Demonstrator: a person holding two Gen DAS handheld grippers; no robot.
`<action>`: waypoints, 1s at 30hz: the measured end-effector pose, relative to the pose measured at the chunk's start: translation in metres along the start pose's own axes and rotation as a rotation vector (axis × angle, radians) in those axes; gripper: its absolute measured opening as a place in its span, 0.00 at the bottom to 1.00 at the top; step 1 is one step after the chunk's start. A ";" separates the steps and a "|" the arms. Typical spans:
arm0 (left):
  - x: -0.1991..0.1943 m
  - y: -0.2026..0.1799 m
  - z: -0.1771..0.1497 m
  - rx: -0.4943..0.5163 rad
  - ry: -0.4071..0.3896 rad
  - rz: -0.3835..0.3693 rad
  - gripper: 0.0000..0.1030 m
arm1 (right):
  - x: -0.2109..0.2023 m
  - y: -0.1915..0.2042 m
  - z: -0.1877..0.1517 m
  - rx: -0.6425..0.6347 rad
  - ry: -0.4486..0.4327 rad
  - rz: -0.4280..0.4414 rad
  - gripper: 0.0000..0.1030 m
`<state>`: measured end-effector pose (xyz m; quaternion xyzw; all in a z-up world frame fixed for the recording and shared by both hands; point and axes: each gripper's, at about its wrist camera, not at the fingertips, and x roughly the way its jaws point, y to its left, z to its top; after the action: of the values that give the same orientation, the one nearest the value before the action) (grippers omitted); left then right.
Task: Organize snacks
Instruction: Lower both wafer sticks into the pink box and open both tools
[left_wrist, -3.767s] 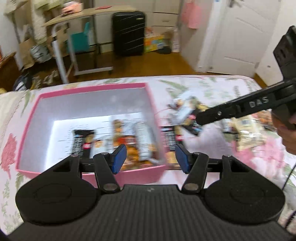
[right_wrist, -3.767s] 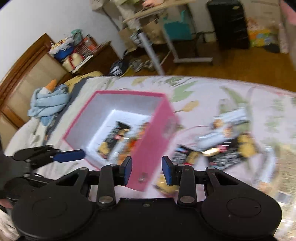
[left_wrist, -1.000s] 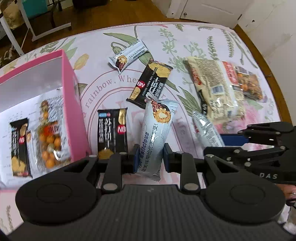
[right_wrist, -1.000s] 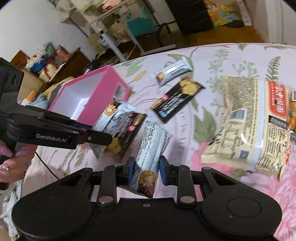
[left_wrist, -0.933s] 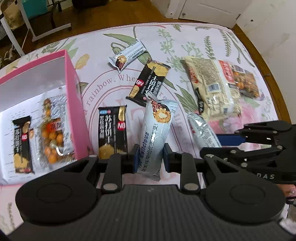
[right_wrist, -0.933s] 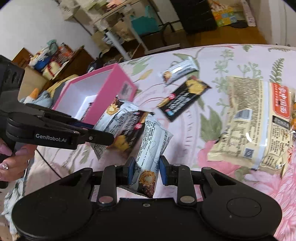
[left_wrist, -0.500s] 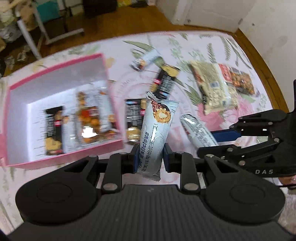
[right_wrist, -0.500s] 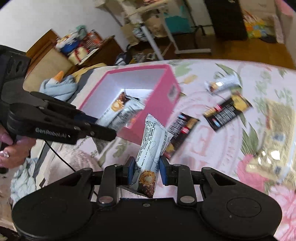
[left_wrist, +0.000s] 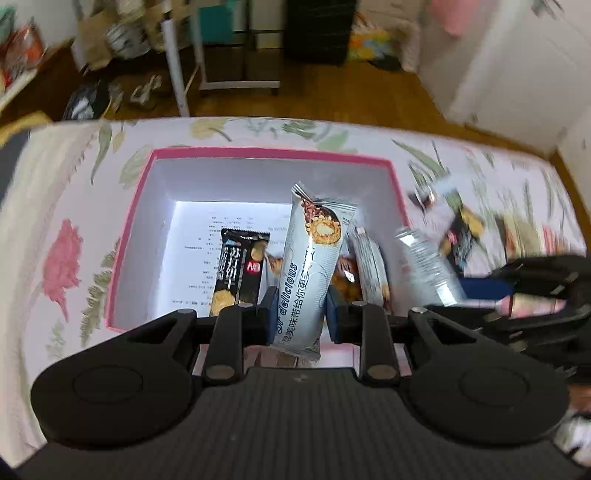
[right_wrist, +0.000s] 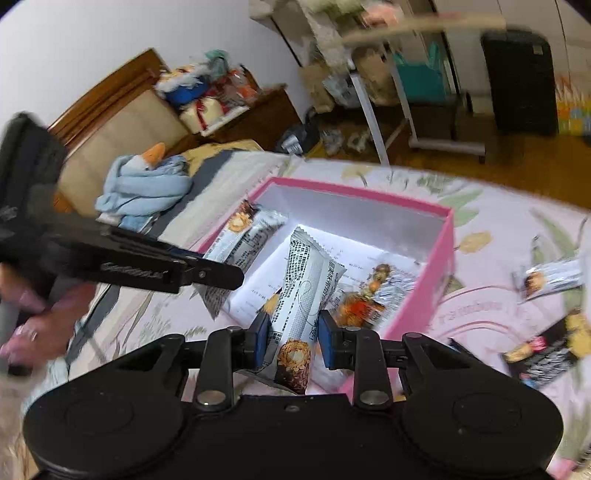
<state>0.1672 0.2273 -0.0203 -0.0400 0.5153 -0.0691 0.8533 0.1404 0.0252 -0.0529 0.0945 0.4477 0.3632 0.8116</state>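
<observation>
My left gripper (left_wrist: 299, 314) is shut on a silver snack bar (left_wrist: 310, 266) and holds it upright above the pink box (left_wrist: 269, 154). My right gripper (right_wrist: 290, 336) is shut on a second silver snack bar (right_wrist: 304, 291), held over the near edge of the same pink box (right_wrist: 436, 266). Inside the box lie a black cracker pack (left_wrist: 240, 273) and a clear bag of orange snacks (right_wrist: 362, 301). The left gripper's bar (right_wrist: 240, 236) also shows in the right wrist view, above the box's left rim.
The box sits on a floral bedsheet (left_wrist: 62, 229). More packets lie on the sheet right of the box: a silver bar (right_wrist: 550, 277) and a black pack (right_wrist: 546, 354). A blue cloth (right_wrist: 144, 188) lies at the bed's head. A desk and a dark suitcase (right_wrist: 521, 81) stand beyond.
Both grippers have lifted their silver bars from the sheet and carried them left, over the pink box. The loose packets now lie off to the right.
</observation>
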 end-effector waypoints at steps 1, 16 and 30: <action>0.005 0.006 0.003 -0.017 -0.009 -0.013 0.24 | 0.013 -0.003 0.005 0.033 0.014 0.015 0.32; 0.100 0.051 -0.002 -0.055 0.078 0.125 0.25 | 0.119 -0.007 0.005 0.166 0.098 0.001 0.34; 0.075 0.055 -0.009 -0.031 0.057 0.176 0.40 | 0.056 0.003 -0.002 0.067 0.022 0.025 0.47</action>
<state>0.1978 0.2702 -0.0973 -0.0057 0.5420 0.0128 0.8403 0.1557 0.0654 -0.0898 0.1232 0.4673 0.3591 0.7985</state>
